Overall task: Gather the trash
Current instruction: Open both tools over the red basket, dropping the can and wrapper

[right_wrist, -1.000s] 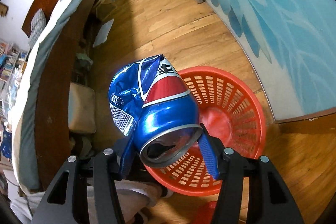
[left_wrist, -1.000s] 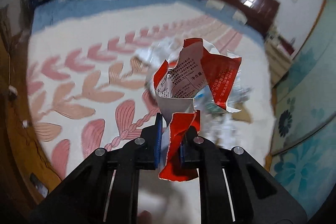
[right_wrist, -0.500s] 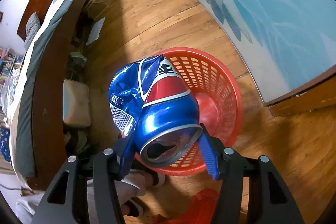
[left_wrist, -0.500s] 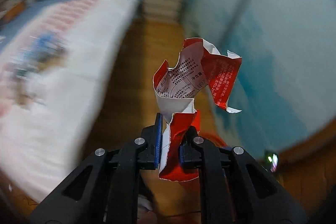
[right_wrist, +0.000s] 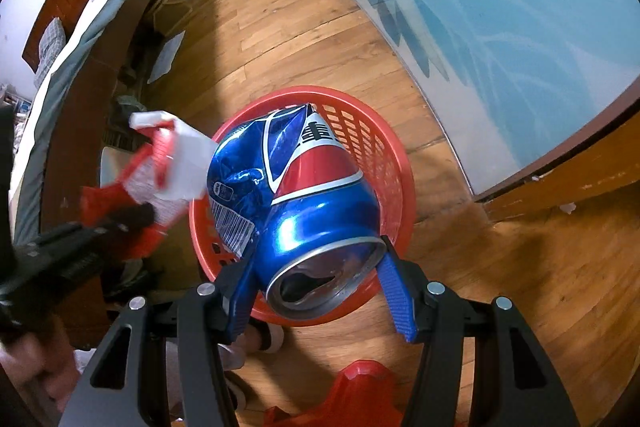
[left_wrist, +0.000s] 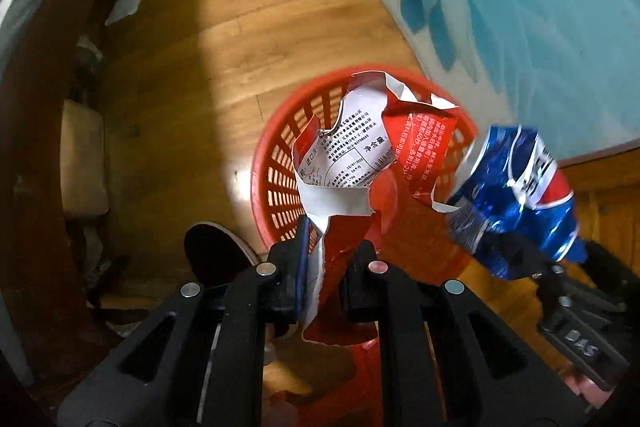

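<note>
The left gripper [left_wrist: 330, 267] points down over a red basket [left_wrist: 276, 171] on the wooden floor [left_wrist: 224, 39], its fingers [left_wrist: 302, 259] narrow and pinched on a crumpled red-and-white wrapper [left_wrist: 360, 155] (printed text faces the camera). The right gripper [right_wrist: 320, 291], just beside it, has its fingers [right_wrist: 396, 295] clamped on a crushed blue can [right_wrist: 304, 195] held above the same basket. In the right wrist view the wrapper [right_wrist: 160, 155] hangs at the basket's [right_wrist: 396, 163] left rim. A bed [right_wrist: 84, 39] runs along the left, and a blue flowered panel [right_wrist: 500, 7] stands on the right.
</note>
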### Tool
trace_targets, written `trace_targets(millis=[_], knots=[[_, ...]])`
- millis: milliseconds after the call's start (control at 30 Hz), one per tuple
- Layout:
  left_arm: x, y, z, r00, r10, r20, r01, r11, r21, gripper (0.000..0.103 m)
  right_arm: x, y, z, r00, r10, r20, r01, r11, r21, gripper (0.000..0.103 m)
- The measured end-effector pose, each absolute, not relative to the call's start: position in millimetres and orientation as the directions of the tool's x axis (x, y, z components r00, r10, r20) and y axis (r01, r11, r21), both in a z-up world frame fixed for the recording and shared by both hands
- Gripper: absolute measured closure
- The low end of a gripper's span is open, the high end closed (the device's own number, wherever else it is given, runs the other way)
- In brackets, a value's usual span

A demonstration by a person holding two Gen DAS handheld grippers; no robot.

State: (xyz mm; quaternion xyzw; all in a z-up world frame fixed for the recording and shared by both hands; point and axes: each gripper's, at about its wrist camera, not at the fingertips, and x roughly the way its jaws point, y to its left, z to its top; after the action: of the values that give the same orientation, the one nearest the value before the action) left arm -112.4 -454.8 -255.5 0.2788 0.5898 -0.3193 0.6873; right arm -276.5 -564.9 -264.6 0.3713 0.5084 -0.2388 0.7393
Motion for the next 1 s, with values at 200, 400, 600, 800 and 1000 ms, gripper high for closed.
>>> trace_targets(millis=[200,400,600,800,1000], knots=[[-116,-467,-257,0.101,-0.117,-0.988,0.776,0.631,0.004,0.090,-267,-562,-261,0.374,0.019,-0.927,0.707,0.641,0.298,0.047],[-110,-461,-253,0.099,-0.129,-0.987,0.762,0.648,-0.008,0.088,-267,-562,-260,0.365,0.007,-0.931,0.711,0.643,0.284,0.043],[-103,-457,-239,0.115,-0.156,-0.981,0.731,0.682,-0.023,0.036,-275,-561,-250,0.377,-0.047,-0.925,0.730,0.630,0.266,0.027],[-89,-442,-202,0.137,-0.204,-0.969,0.694,0.718,-0.054,0.036,-274,-563,-216,0.467,-0.101,-0.878,0.707,0.639,0.303,0.027],[-59,-382,-110,0.280,-0.336,-0.899,0.609,0.786,-0.104,0.029,-238,-539,-131,0.667,-0.105,-0.737,0.540,0.751,0.381,0.026]])
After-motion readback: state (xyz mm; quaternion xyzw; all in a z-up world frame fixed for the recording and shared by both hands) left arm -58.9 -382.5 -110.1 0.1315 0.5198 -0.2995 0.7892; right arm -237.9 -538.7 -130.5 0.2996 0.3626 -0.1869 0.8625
